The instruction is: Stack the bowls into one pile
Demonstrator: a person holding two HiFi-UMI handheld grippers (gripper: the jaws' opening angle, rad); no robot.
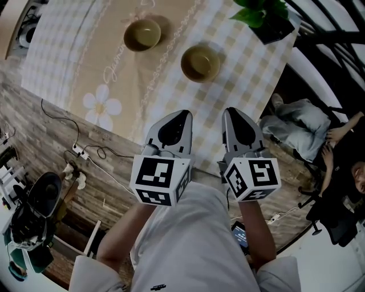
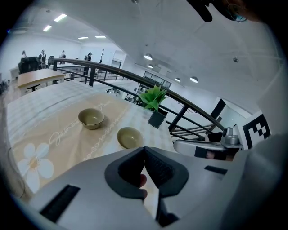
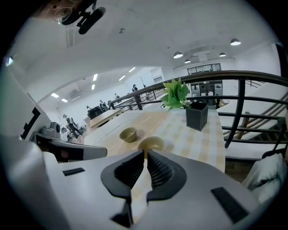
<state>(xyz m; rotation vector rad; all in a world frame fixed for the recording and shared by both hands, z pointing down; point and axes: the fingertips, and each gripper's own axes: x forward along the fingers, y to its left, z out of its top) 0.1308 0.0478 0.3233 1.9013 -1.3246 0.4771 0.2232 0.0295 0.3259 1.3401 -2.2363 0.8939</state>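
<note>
Two olive-green bowls stand apart on the tablecloth: the far bowl to the left, the near bowl to the right. Both are upright and empty. My left gripper and right gripper hover side by side short of the table's near edge, both shut with nothing between the jaws. In the left gripper view, the bowls lie beyond the closed left gripper. The right gripper view has the near bowl just past the right gripper, and the far bowl behind it.
A potted plant in a black square pot stands at the table's far right corner. A dark railing runs behind it. Cables and a power strip lie on the wooden floor at the left. A person sits at the right.
</note>
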